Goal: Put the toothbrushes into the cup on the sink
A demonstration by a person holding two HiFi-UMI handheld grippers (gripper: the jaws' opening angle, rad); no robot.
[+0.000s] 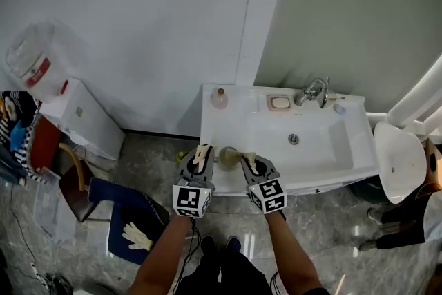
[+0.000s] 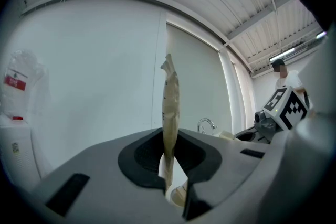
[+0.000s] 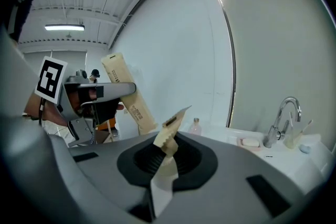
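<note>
The left tongs (image 2: 169, 168) are closed on a long tan paper packet (image 2: 170, 107), which stands upright between them. The right tongs (image 3: 163, 165) are clamped on a torn paper strip (image 3: 169, 138) with a jagged end. In the head view both tongs sit side by side over the front left edge of the sink (image 1: 345, 148). A small tan round thing (image 1: 226, 157) lies between them. It may be the cup, but the view is too poor to tell what is in it. Along the back of the sink stand a small bottle (image 1: 219, 99), a soap dish (image 1: 280, 102) holding a bar of soap, and the tap (image 1: 314, 91).
</note>
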